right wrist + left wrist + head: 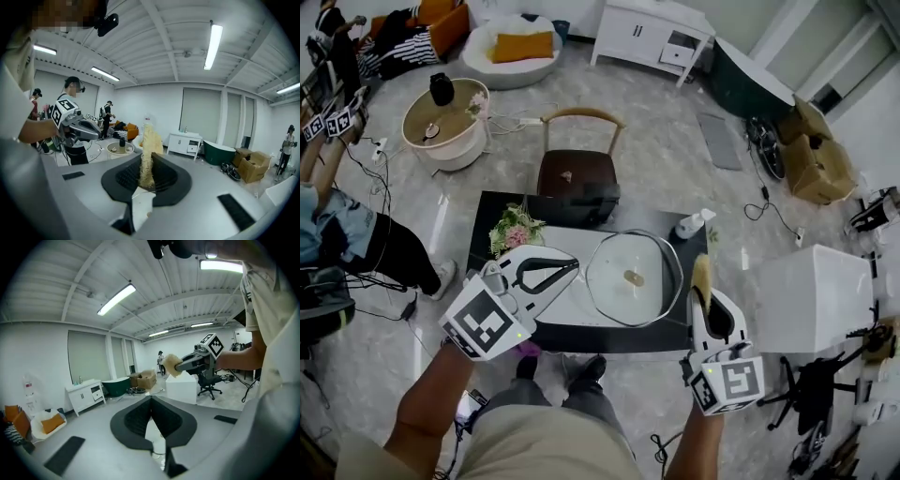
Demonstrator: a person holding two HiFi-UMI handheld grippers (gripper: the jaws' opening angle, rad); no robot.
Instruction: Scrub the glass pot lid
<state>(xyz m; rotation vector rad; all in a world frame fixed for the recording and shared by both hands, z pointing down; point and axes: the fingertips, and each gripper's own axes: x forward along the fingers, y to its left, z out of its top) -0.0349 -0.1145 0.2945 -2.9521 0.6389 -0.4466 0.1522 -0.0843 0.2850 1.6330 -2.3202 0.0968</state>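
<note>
The round glass pot lid (633,278) lies flat on a white mat on the black table (499,211), its small knob at the centre. My left gripper (573,266) points at the lid's left rim from just beside it; its jaws are shut with nothing between them, as the left gripper view (151,401) shows. My right gripper (703,286) hovers at the lid's right rim, shut on a yellowish fibrous scrub sponge (701,274) that sticks up past the jaws (149,139). Both grippers point up at the room in their own views, so the lid is hidden there.
A bunch of flowers (515,231) lies on the table's left end and a white spray bottle (692,224) stands at its far right corner. A brown chair (578,174) is behind the table, a white box (814,297) to its right, and a person (356,234) stands at left.
</note>
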